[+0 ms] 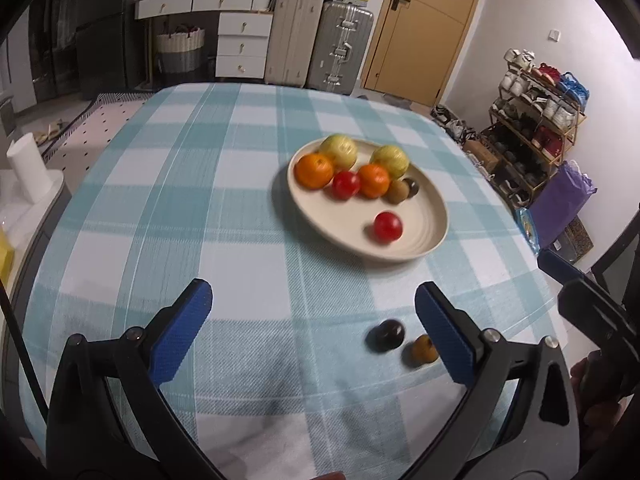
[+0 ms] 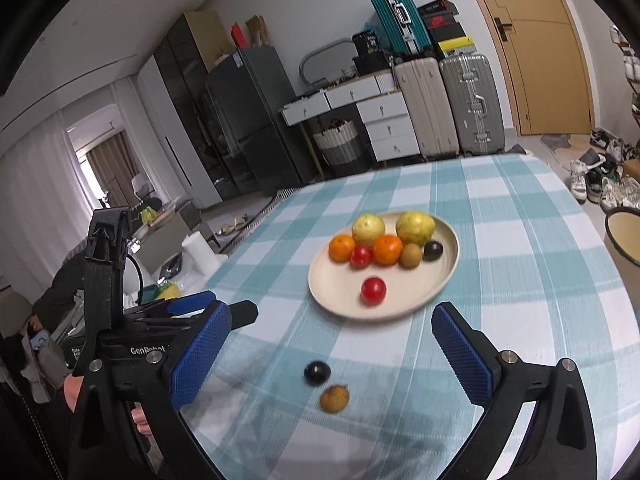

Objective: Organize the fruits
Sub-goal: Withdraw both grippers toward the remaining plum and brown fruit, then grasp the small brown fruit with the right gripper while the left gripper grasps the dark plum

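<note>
Checked teal-and-white woven cloth covers counter (image 1: 224, 208); suitcases, drawers behind. Round cream ceramic plate (image 1: 424, 248) mid-counter holds two pale yellow-green fruits, two oranges, two glossy red tomatoes, one fuzzy brown kiwi, one dark plum. Outside plate, near edge: small dark purple round fruit (image 2: 317, 373) and small brown-orange rough-skinned fruit (image 2: 334, 398), almost touching.

Left gripper (image 1: 314, 334) fingers spread wide, empty. Right gripper (image 2: 332, 352) same, both loose fruits between its fingers, untouched.

Likely step: take one stray. Centre on one only; smooth sphere rolls, so close gently across widest part.
</note>
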{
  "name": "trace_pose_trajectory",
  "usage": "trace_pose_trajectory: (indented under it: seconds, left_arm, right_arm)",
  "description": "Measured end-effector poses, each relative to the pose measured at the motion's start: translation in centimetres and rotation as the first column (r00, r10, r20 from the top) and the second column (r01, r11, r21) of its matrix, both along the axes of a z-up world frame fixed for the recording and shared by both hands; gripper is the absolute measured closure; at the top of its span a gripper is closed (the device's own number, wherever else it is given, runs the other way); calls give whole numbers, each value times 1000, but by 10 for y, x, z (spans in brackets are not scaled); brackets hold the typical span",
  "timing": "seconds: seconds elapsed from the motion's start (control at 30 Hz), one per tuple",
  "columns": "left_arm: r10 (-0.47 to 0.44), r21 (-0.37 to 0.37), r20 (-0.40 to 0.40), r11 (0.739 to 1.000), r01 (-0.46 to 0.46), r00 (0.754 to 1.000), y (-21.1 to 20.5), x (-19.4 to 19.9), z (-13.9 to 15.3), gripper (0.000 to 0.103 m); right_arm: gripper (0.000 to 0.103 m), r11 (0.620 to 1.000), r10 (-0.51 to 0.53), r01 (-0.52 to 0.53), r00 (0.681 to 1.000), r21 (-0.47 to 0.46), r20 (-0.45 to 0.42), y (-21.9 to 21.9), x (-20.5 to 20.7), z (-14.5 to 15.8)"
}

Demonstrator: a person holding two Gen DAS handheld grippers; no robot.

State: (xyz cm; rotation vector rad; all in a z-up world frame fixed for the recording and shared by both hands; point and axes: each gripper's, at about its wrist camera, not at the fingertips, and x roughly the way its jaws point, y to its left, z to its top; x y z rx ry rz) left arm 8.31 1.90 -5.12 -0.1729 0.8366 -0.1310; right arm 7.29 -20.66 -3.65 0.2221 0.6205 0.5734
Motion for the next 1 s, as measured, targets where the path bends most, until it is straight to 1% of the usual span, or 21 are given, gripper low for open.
trace_pose_trajectory:
  seconds: [0.1, 0.17, 0.3, 0.6, 0.63, 0.67, 0.73, 0.8, 0.9, 0.93, 0.97, 1.0]
  left_arm:
    - [-3, 28, -29, 1000, 3, 1000, 1, -2, -13, 2]
    - [-2, 21, -45, 1000, 2, 999, 4, -5, -22, 2]
    - [12, 12, -59, 1000, -11, 998, 9, -9, -34, 2]
    - [8, 4, -101, 1000, -8, 995, 16, -8, -51, 2]
    - [10, 3, -104, 1000, -9, 995, 17, -8, -52, 2]
    - [10, 1, -104, 1000, -10, 995, 17, -8, -51, 2]
    - [10, 1, -102, 1000, -10, 995, 18, -7, -51, 2]
    - [10, 1, -100, 1000, -10, 995, 18, -8, -51, 2]
    - [5, 1, -103, 1000, -5, 995, 18, -7, -51, 2]
    - [2, 0, -106, 1000, -2, 994, 18, -7, -52, 2]
    - [0, 0, -107, 1000, 0, 994, 18, -7, -52, 2]
    - [-3, -1, -110, 1000, 2, 994, 17, -6, -52, 2]
  right_arm:
    - [1, 1000, 9, -9, 1000, -10, -26, 3, -3, -12]
    - [1, 999, 36, -36, 998, -5, -50, 6, -5, -21]
    - [1, 998, 53, -56, 995, -24, -86, 13, -5, -37]
    - [2, 993, 68, -84, 982, -84, -177, 30, 2, -69]
    - [6, 992, 71, -88, 980, -90, -184, 32, 3, -71]
    - [12, 991, 74, -94, 978, -98, -193, 34, 5, -74]
    - [21, 988, 77, -102, 975, -112, -209, 37, 6, -77]
    - [25, 986, 78, -108, 971, -125, -227, 40, 10, -81]
    - [32, 983, 78, -114, 969, -142, -236, 43, 12, -85]
    - [37, 982, 77, -115, 968, -151, -241, 45, 13, -86]
    - [45, 981, 81, -121, 966, -153, -246, 46, 14, -87]
    - [48, 980, 91, -132, 964, -152, -251, 47, 14, -88]
